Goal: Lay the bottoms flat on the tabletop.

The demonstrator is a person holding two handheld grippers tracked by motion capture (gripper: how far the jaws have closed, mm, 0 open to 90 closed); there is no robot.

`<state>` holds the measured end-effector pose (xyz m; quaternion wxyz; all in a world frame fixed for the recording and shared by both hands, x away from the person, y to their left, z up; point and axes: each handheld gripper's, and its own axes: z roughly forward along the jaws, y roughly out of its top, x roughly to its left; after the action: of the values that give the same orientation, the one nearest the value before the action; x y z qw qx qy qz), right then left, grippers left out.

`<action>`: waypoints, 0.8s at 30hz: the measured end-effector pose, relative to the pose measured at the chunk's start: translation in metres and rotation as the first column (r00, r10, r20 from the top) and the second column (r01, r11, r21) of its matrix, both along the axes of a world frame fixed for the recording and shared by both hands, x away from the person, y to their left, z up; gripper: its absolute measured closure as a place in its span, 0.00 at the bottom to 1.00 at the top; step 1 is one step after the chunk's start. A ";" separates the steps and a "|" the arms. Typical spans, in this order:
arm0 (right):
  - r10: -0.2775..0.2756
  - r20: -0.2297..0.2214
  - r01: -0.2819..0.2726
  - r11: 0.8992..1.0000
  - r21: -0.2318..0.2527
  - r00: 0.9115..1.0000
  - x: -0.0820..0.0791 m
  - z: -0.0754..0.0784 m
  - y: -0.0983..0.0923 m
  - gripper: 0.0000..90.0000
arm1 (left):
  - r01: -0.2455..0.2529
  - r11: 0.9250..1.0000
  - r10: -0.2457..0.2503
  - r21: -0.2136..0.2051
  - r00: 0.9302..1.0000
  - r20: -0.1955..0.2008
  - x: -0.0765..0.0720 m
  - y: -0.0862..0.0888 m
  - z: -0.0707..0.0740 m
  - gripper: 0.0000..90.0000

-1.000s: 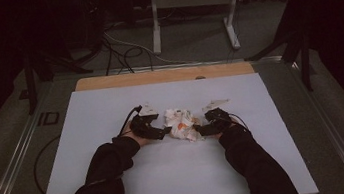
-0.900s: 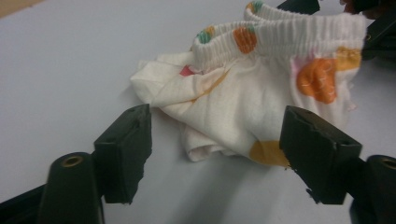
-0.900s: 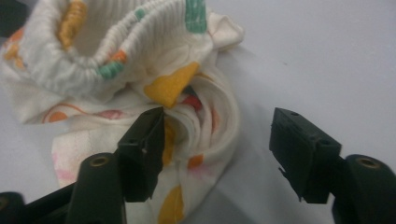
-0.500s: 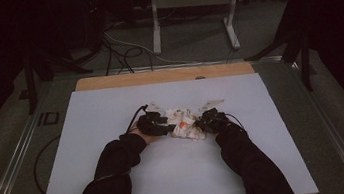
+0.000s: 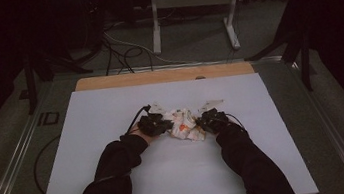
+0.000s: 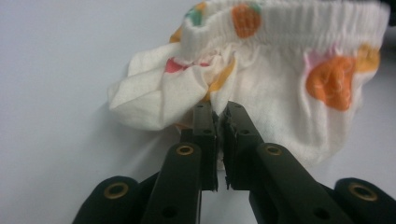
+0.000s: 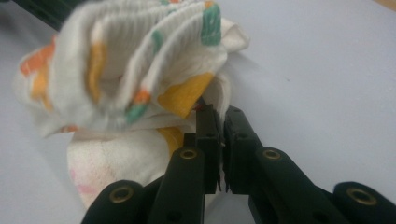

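White table [image 5: 121,184] is seen under a crumpled patterned cloth [image 5: 183,124]. Cloth folds are clamped by the left gripper [image 6: 217,116] and right gripper [image 7: 217,119], one at each side.

Table [image 5: 121,184]: white top with a bare wooden strip [image 5: 162,76] running along its far edge, sitting in the middle of the high view and reaching toward the lower edge of the frame.

Cloth [image 5: 183,124]: small crumpled white garment with orange, yellow and green prints and a gathered elastic band, lying directly on the white top just above the centre of the frame. It is bunching into folds in both gripper views.
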<state>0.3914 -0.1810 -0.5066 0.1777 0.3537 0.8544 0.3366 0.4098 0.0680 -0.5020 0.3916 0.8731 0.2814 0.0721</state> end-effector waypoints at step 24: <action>0.050 0.016 -0.050 0.998 0.026 0.999 -0.014 0.029 -0.007 0.96 | -0.084 0.989 0.085 -0.122 0.996 -0.003 -0.018 0.054 0.025 0.98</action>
<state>0.3772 -0.1880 -0.4772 0.1711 0.3319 0.8571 0.3549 0.3922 0.1224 -0.4772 0.4410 0.8348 0.3215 0.0725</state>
